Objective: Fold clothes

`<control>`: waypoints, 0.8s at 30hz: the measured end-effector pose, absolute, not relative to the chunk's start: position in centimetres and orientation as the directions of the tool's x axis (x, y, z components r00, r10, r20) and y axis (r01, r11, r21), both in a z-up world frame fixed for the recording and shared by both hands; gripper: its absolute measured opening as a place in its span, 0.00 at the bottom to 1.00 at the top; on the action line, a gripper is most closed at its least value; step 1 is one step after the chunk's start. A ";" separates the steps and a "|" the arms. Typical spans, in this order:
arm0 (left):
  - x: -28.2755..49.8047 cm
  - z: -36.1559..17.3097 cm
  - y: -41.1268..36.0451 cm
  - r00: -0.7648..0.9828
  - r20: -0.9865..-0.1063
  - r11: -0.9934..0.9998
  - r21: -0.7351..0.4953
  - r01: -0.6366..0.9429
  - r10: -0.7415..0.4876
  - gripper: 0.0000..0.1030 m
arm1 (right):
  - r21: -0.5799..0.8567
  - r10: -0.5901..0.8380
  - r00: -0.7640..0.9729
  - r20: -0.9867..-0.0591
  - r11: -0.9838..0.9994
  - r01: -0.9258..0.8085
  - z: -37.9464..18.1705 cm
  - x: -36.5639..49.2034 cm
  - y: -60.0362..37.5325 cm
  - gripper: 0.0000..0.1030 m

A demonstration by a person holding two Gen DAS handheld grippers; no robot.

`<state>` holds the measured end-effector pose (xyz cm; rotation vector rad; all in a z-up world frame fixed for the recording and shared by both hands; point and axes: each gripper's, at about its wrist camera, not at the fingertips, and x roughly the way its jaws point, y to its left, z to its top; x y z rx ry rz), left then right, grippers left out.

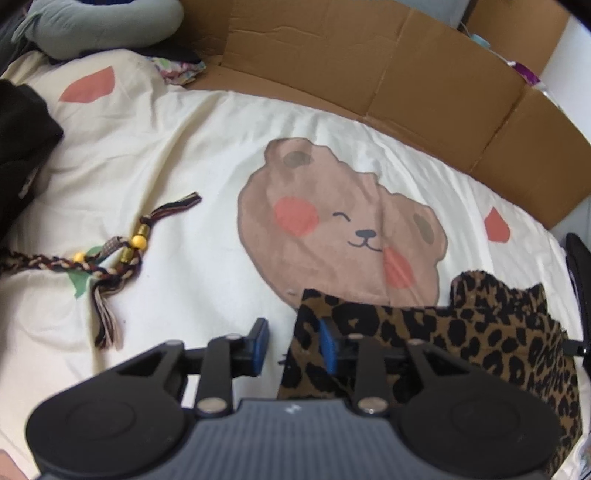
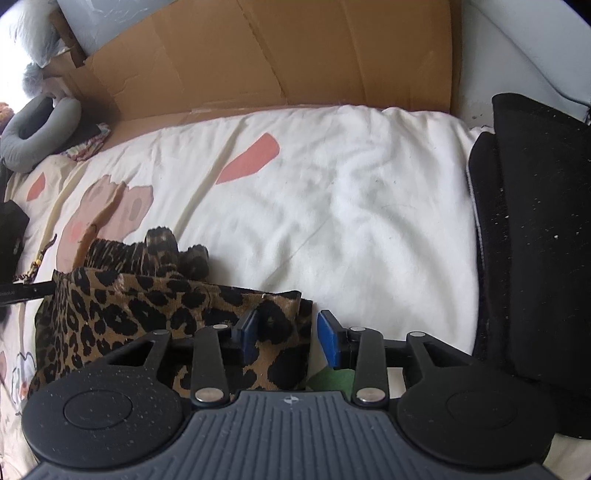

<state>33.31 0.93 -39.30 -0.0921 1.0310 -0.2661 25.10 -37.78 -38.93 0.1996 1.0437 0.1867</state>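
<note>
A leopard-print garment (image 1: 480, 339) lies bunched on the cream bear-print bedsheet (image 1: 184, 147). In the left wrist view my left gripper (image 1: 294, 347) is open. It straddles the garment's left edge, with the right blue pad over the cloth and the left pad over bare sheet. In the right wrist view the same garment (image 2: 129, 314) fills the lower left. My right gripper (image 2: 289, 338) is open around its right corner. The left pad sits on the cloth and the right pad is over the sheet (image 2: 351, 221). Both grippers are low, close to the fabric.
A braided cord with yellow beads (image 1: 110, 254) lies to the left on the sheet, with dark cloth (image 1: 22, 147) beyond it. Flattened cardboard (image 1: 369, 66) lines the far side. A grey neck pillow (image 1: 99, 26) sits at the back left. A black garment (image 2: 535, 258) lies at the right.
</note>
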 end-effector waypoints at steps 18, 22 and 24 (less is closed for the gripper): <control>32.6 -40.1 -2.6 0.502 -0.834 0.956 -0.100 0.274 -0.231 0.33 | 0.152 0.210 0.490 -0.846 0.976 -0.156 -40.7 25.5 -34.5 0.27; 32.4 -40.2 -2.6 0.504 -0.830 0.954 -0.102 0.283 -0.238 0.22 | 0.156 0.219 0.498 -0.839 0.974 -0.165 -40.4 25.4 -34.5 0.15; 32.3 -40.1 -2.7 0.503 -0.829 0.952 -0.104 0.289 -0.244 0.09 | 0.158 0.223 0.503 -0.835 0.973 -0.169 -40.2 25.4 -34.5 0.09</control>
